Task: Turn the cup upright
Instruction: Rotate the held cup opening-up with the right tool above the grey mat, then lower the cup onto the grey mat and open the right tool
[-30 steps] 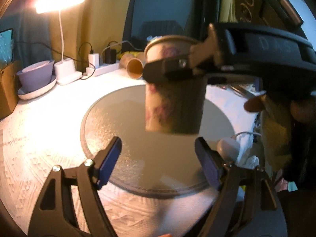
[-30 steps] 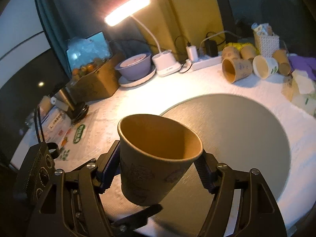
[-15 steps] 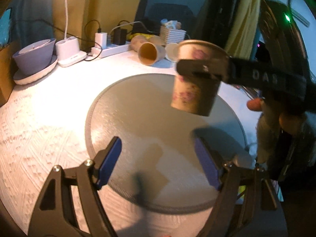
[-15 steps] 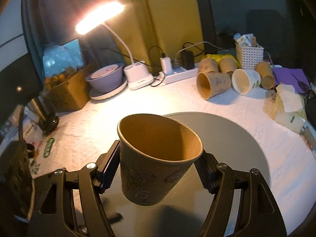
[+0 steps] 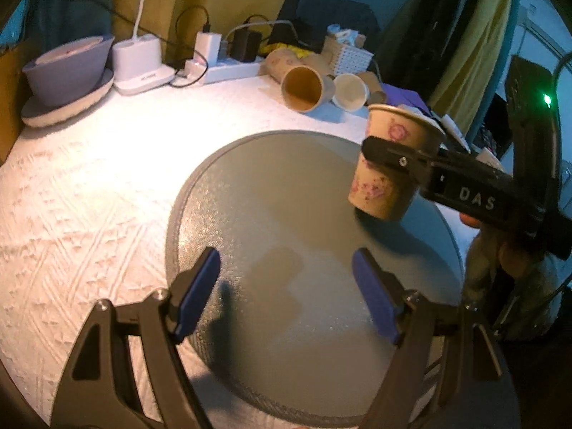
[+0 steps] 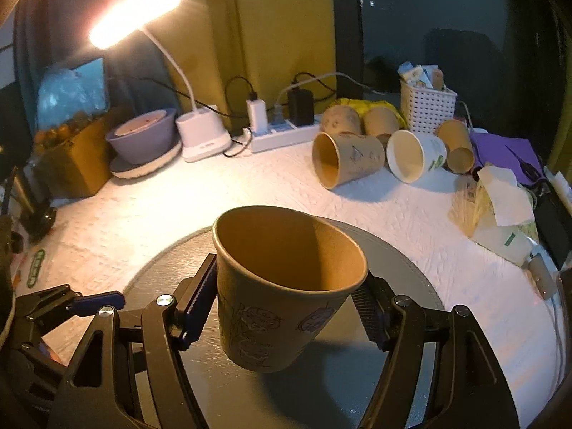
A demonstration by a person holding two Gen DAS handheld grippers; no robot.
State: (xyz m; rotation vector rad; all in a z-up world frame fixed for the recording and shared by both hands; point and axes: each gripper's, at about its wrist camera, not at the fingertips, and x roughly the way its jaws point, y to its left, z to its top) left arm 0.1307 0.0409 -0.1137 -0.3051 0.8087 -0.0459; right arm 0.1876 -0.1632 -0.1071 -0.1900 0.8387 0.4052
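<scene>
A brown paper cup with flower drawings (image 6: pixel 282 293) sits mouth up between the fingers of my right gripper (image 6: pixel 286 307), which is shut on its sides. Its base is at or just above the round grey mat (image 6: pixel 400 271). In the left wrist view the same cup (image 5: pixel 391 164) is upright at the mat's far right (image 5: pixel 271 186), clamped by the black right gripper (image 5: pixel 404 161). My left gripper (image 5: pixel 286 293) is open and empty, over the near part of the mat, well left of the cup.
Several paper cups (image 6: pixel 346 159) lie on their sides at the back of the white textured tablecloth (image 5: pixel 89 178). Behind are a white basket (image 6: pixel 427 105), power strip (image 6: pixel 282 134), lamp base (image 6: pixel 203 136), purple bowl (image 6: pixel 143 136) and a cardboard box at left. Tissues and clutter lie at right.
The right gripper has carried the upright cup down and to the right side of the mat. The left gripper has pulled back away from the cup and stays open.
</scene>
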